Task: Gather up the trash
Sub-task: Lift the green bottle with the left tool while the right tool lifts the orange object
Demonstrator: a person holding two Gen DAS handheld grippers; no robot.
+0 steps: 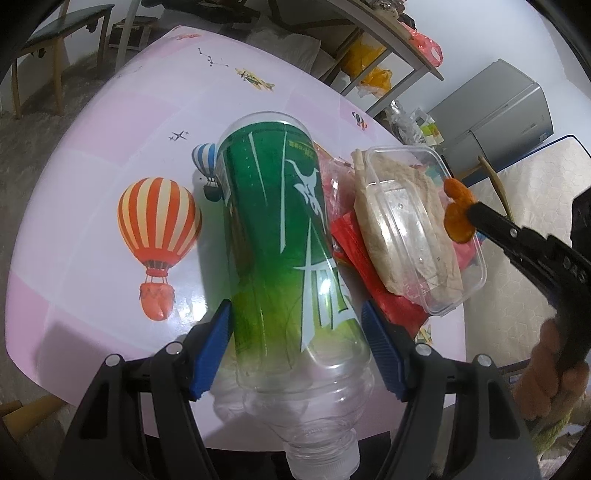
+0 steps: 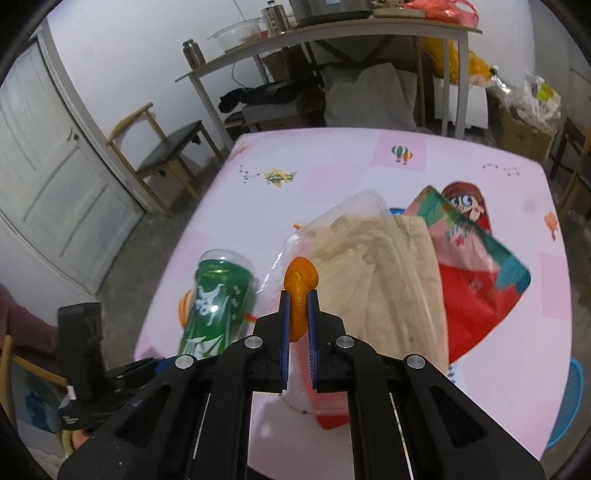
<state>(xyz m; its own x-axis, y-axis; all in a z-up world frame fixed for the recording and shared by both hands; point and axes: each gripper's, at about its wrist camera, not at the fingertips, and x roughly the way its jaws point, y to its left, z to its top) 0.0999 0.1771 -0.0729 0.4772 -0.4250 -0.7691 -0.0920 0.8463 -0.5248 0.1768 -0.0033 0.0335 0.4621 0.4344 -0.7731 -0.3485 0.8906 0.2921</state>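
Observation:
My left gripper [image 1: 295, 314] is shut on a clear plastic bottle with a green label [image 1: 280, 236], held above the pink table [image 1: 92, 277]; the bottle also shows in the right wrist view [image 2: 218, 299]. My right gripper [image 2: 298, 295] is shut on a piece of orange peel [image 2: 300, 291], held over a clear plastic container [image 2: 373, 273] with crumpled beige paper inside. In the left wrist view the peel [image 1: 456, 210] hangs at the container's [image 1: 417, 229] right rim. A red wrapper [image 1: 373, 280] lies under the container.
A colourful snack bag [image 2: 476, 251] lies right of the container on the pink cartoon tablecloth [image 2: 332, 166]. A chair [image 2: 162, 155] and a door stand to the left, and a cluttered side table [image 2: 332, 33] stands behind. A blue bin edge [image 2: 570, 402] shows at lower right.

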